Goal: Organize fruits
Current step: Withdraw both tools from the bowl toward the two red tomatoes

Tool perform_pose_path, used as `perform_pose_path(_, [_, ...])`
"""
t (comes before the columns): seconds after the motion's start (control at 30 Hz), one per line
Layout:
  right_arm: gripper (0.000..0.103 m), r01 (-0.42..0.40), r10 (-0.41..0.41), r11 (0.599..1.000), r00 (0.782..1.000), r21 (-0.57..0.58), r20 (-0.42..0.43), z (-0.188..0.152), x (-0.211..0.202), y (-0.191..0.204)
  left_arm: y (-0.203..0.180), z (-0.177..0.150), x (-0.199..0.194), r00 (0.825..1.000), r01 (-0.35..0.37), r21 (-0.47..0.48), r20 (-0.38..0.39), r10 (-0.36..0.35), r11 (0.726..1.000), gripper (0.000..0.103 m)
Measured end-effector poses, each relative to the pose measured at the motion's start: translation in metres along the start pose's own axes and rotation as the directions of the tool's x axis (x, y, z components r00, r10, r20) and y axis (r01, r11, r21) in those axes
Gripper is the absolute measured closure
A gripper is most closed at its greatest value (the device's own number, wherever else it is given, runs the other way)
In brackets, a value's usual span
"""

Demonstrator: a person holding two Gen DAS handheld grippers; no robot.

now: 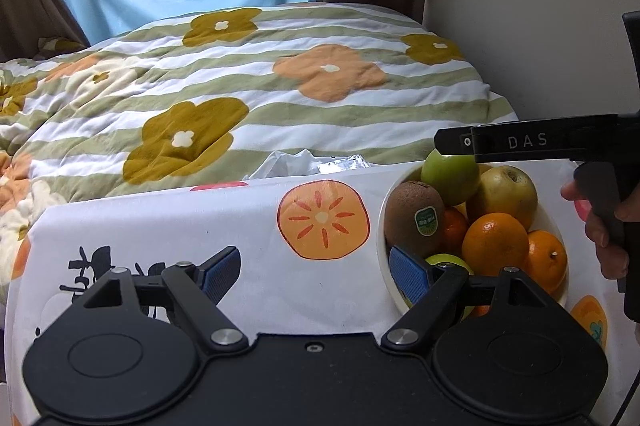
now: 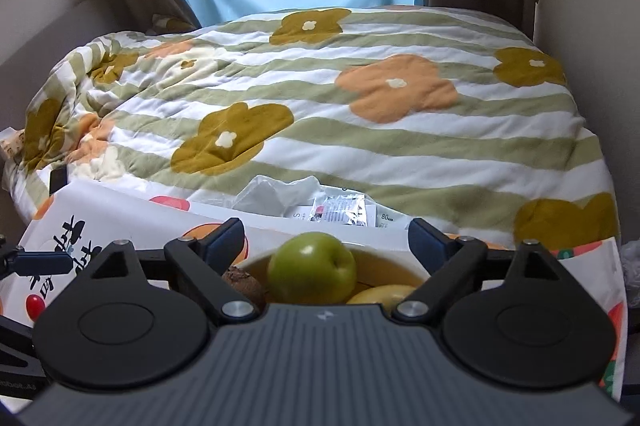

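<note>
Fruits in the bowl (image 1: pixel 382 226): one kiwi (image 1: pixel 416 222) (stickered), two green apples (image 1: pixel 450 177).

Bare tablecloth (image 1: pixel 248 266) (left of bowl (image 1: pixel 384 266))

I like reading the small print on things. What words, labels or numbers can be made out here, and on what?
"DAS": white letters on the black finger of the right gripper, above the bowl.
"80": on a paper slip behind the table.
"S": on a white package beside it.
Green sticker on the kiwi: too small to read.
Black brush characters on the tablecloth: partly hidden, unreadable.
Foil sachet: print blurred.
</note>
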State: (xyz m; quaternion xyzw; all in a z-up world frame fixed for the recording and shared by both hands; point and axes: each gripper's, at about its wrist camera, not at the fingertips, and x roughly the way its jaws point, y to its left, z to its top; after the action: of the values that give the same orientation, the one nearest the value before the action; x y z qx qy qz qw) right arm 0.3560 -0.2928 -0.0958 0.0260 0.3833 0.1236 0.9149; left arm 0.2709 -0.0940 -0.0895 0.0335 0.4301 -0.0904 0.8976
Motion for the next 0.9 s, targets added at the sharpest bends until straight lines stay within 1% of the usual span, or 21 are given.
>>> perform_pose_path(0.2, [0.000,-0.003,0.003,1.000,1.000,0.009,0.020,-0.003,-0.020,0.000,-0.008,0.000,-0.017,0.999,-0.025,-0.003,0.035,0.025,1.000,0.018])
perform_pose_path(0.43, [0.000,-0.004,0.004,1.000,0.998,0.005,0.060,-0.006,-0.057,0.003,-0.018,-0.006,-0.051,0.993,-0.063,-0.015,0.095,0.064,0.998,0.018])
perform_pose_path(0.53, [0.000,-0.001,0.001,1.000,0.998,-0.004,0.070,-0.009,-0.075,0.005,-0.022,-0.012,-0.070,0.987,-0.094,-0.019,0.128,0.096,0.995,0.018])
perform_pose_path(0.67, [0.000,-0.011,0.013,1.000,0.996,-0.021,0.089,-0.015,-0.100,0.010,-0.027,-0.027,-0.097,0.976,-0.129,-0.049,0.169,0.136,0.990,0.018])
perform_pose_path(0.9, [0.000,-0.062,0.068,0.996,0.993,-0.063,0.100,-0.028,-0.135,0.027,-0.025,-0.059,-0.142,0.954,-0.194,-0.130,0.207,0.218,0.972,0.018])
